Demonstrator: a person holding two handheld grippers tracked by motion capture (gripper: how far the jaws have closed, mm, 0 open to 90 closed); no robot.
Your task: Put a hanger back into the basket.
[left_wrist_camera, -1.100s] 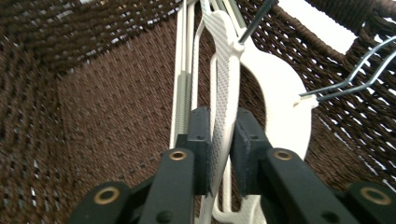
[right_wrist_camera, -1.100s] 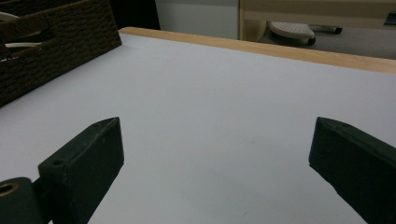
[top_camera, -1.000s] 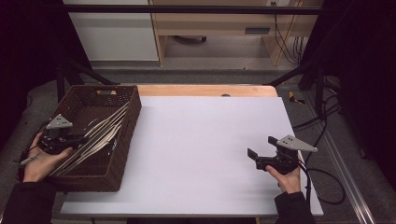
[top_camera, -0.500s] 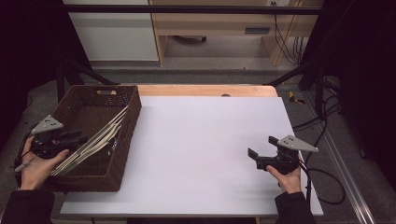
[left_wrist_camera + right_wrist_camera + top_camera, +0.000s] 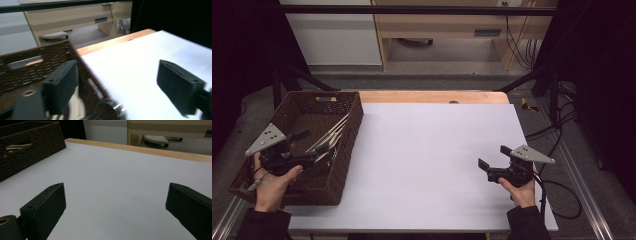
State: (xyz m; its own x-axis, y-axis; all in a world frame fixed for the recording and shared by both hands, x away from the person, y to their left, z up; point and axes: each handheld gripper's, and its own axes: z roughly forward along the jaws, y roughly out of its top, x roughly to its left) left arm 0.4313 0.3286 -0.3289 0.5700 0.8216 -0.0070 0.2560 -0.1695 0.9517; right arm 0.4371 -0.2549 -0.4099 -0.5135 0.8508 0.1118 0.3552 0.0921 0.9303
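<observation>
A brown wicker basket (image 5: 347, 150) stands at the table's left edge with several long pale utensils (image 5: 334, 134) leaning inside it. My left gripper (image 5: 308, 146) hovers over the basket's near half, beside the utensils' lower ends. In the left gripper view it (image 5: 120, 82) is open, its jaws straddling the basket's rim (image 5: 85, 72), and a blurred metal end (image 5: 113, 110) shows low between them. My right gripper (image 5: 495, 157) rests at the near right of the white tabletop (image 5: 427, 150). In the right gripper view it (image 5: 117, 205) stands open over bare white surface.
The basket (image 5: 27, 150) shows at the far left in the right gripper view, utensils visible through its handle slot. A wooden strip (image 5: 432, 96) runs along the table's far edge. Cables (image 5: 557, 200) trail off the right side. A cabinet and desk stand beyond the table.
The left hand has drawn back toward the near end of the basket and the gripper has turned. The utensils lie slightly differently. The right gripper has not moved.
</observation>
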